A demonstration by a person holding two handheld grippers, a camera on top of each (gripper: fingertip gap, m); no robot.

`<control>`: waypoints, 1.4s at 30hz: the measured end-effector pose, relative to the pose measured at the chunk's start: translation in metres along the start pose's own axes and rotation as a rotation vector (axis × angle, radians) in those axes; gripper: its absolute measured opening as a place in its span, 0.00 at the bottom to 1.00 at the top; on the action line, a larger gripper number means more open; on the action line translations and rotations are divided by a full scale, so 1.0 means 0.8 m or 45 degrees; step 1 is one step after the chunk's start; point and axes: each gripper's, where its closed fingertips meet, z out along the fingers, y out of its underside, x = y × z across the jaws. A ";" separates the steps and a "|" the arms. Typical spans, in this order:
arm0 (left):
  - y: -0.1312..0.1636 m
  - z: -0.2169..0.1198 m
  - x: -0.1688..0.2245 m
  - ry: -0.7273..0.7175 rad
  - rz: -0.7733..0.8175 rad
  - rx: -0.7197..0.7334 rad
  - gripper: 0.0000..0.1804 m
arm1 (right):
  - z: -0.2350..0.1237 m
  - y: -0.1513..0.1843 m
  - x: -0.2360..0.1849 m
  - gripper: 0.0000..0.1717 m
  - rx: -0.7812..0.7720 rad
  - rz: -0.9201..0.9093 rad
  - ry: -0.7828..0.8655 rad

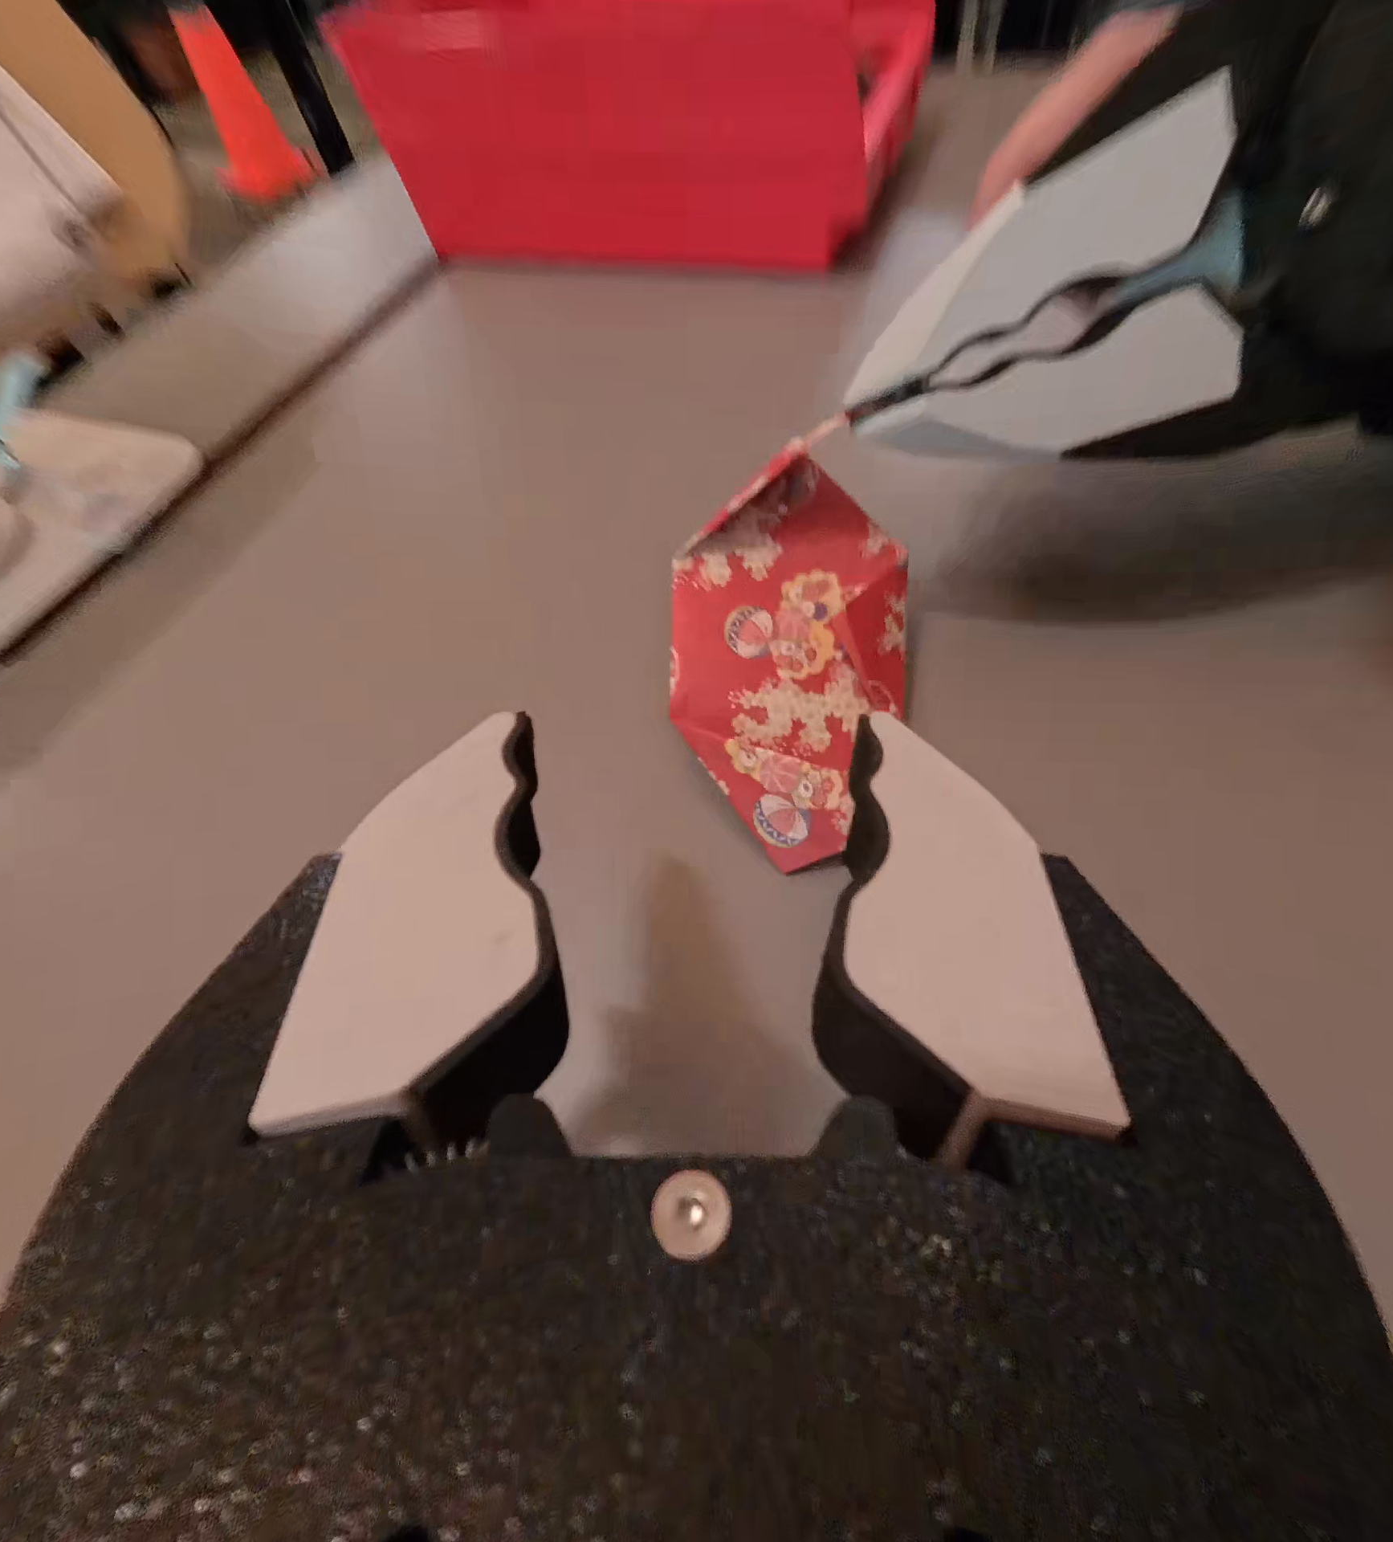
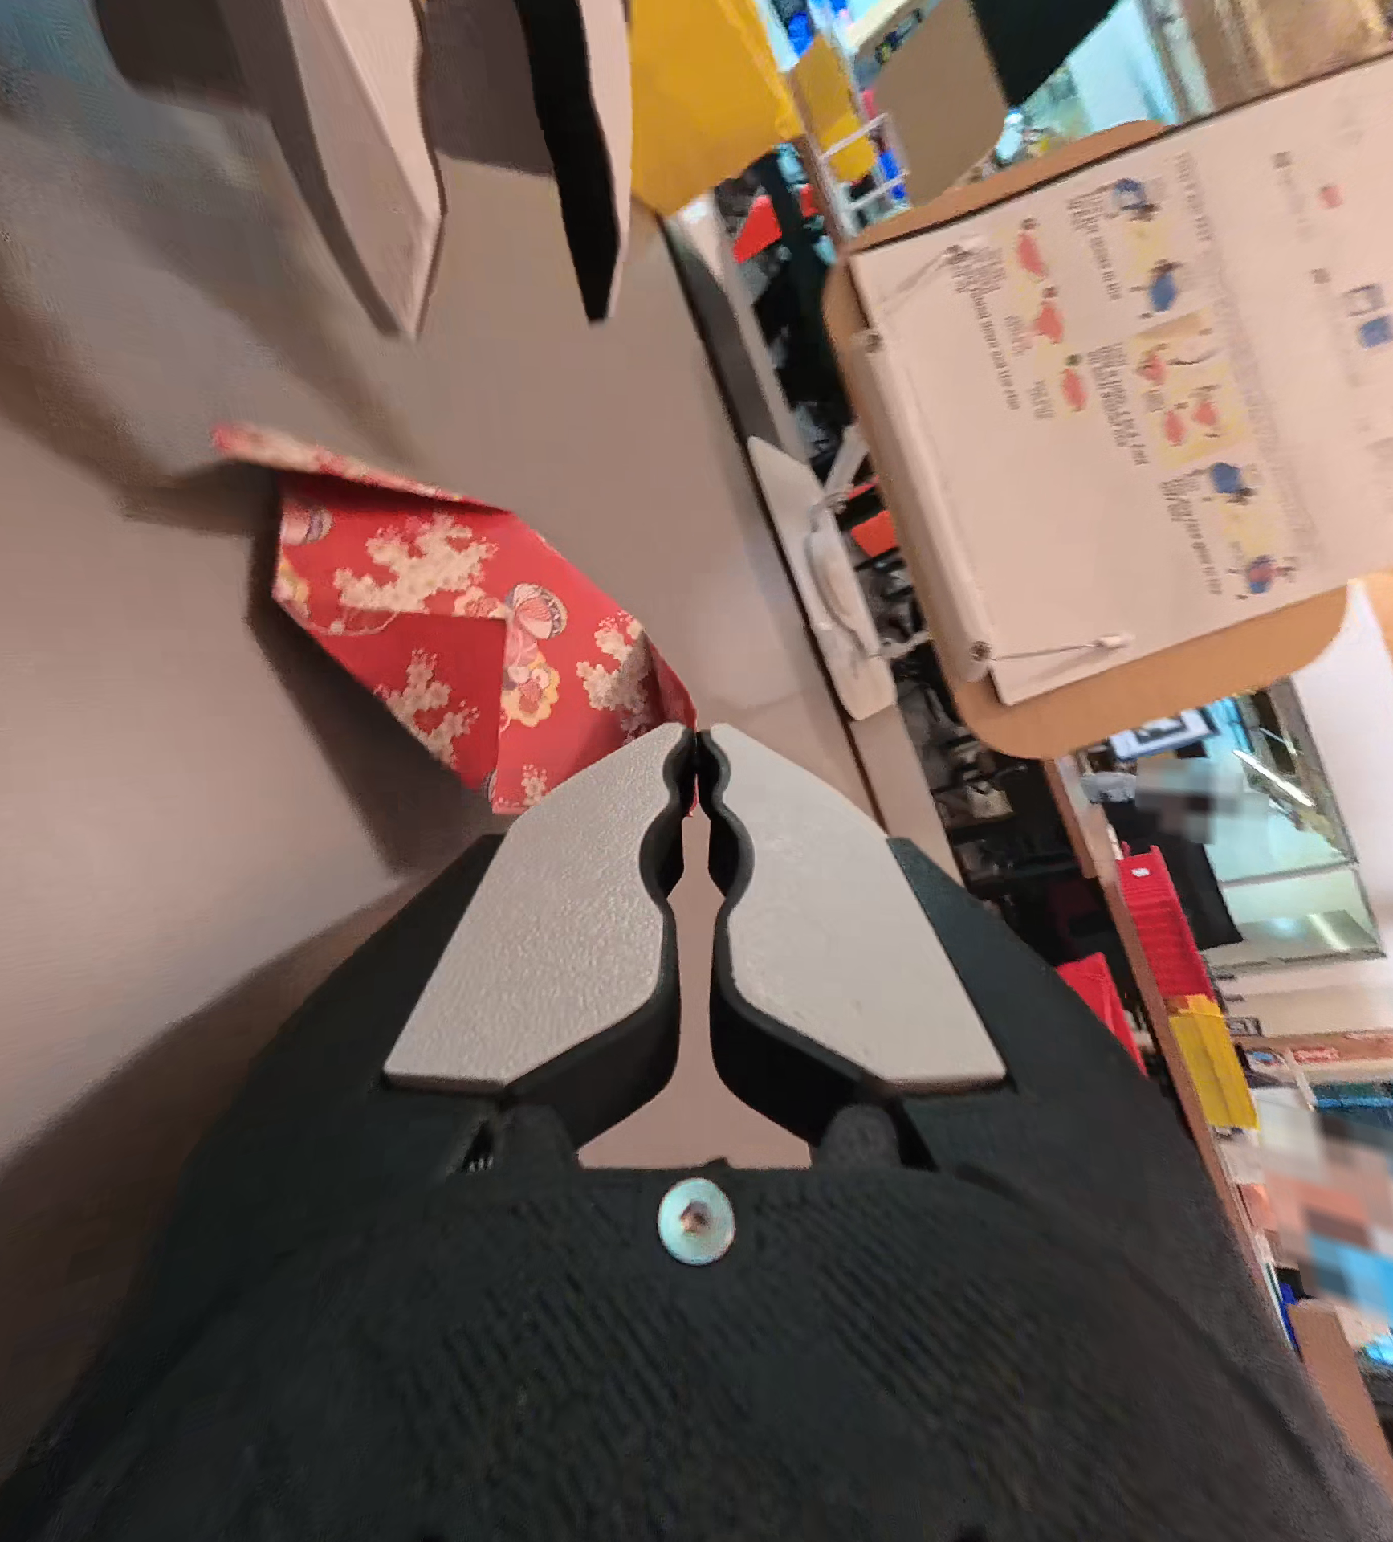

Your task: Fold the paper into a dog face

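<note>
Pinching the red paper's (image 2: pixel 459 634) corner, right tongs (image 2: pixel 697 738) closed (left tongs (image 1: pixel 693 734) open, empty).

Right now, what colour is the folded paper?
Red folded paper with white blossoms and colourful balls; right wrist view.

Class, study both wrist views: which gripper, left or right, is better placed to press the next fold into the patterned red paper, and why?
Probably the left. The left gripper is open with nothing in it and sits right beside the red paper. The right gripper is shut on one corner, lifting it off the table, so it is occupied.
</note>
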 end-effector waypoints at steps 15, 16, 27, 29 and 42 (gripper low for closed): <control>-0.019 -0.020 -0.022 -0.111 -0.020 0.180 0.40 | -0.142 0.141 0.295 0.00 -0.273 0.430 0.757; -0.017 -0.017 -0.021 -0.111 -0.011 0.167 0.40 | -0.149 0.165 0.313 0.00 -0.316 0.512 0.794; 0.000 -0.003 -0.020 -0.094 -0.044 0.124 0.39 | -0.071 0.354 0.372 0.00 -0.699 0.715 0.751; 0.007 0.002 -0.020 -0.088 -0.042 0.092 0.39 | -0.050 0.377 0.377 0.00 -0.737 0.772 0.735; 0.019 0.014 -0.014 -0.059 -0.002 -0.004 0.36 | 0.023 0.466 0.335 0.00 -1.145 0.665 0.388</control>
